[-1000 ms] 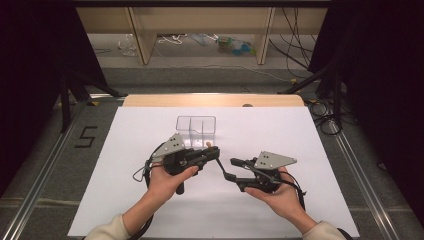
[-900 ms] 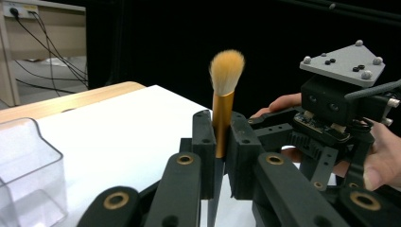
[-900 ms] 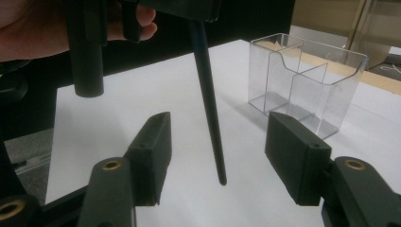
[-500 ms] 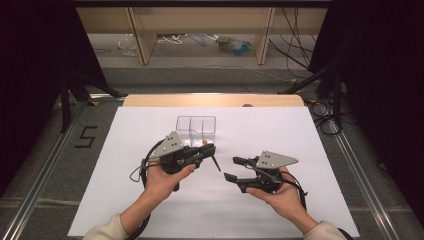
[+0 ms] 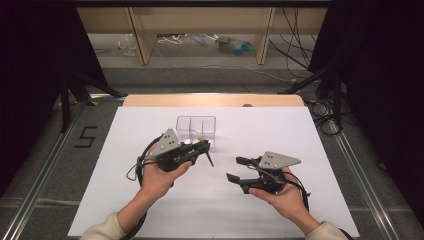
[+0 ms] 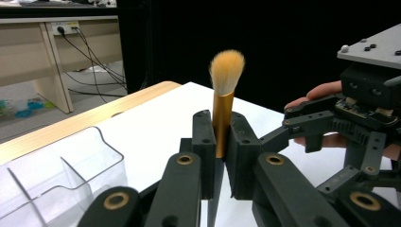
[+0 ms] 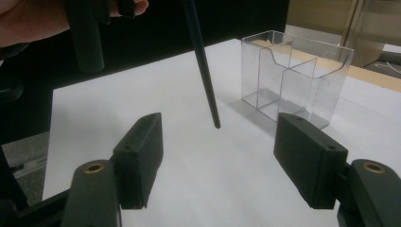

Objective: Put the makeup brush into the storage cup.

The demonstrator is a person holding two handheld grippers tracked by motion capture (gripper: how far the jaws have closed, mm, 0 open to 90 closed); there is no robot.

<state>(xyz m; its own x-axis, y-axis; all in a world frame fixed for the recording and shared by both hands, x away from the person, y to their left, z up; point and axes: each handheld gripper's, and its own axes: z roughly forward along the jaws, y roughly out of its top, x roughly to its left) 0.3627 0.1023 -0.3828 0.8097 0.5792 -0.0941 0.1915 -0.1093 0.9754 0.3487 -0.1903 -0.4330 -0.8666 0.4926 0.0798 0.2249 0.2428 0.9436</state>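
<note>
Two grippers are in our hands above a white table (image 5: 125, 200). On the left, our left hand (image 5: 159, 176) lifts the left gripper (image 5: 202, 147) off the table, and its jaws are pressed tight on a makeup brush (image 6: 223, 101). In the left gripper view, we see the gold part of the brush squeezed between the two black pads (image 6: 203, 137), with the soft orange hairs sticking up above them. The thin black handle (image 7: 204, 71) hangs down below the jaws and slants toward the table, and its tip is in the air, not touching the white top. Just behind the left gripper stands a clear plastic box (image 5: 196, 128) with a wall in the middle that makes two spaces. The brush is near the box but not inside it. On the right, our right hand (image 5: 280, 195) holds the right gripper (image 5: 237, 169) low over the table, pointing toward the left one. Its jaws stand wide apart and have just been opening, with nothing between them. In the right gripper view, the black handle hangs a little way in front of the open pads (image 7: 142, 151), and the clear box stands behind it to the right.
</note>
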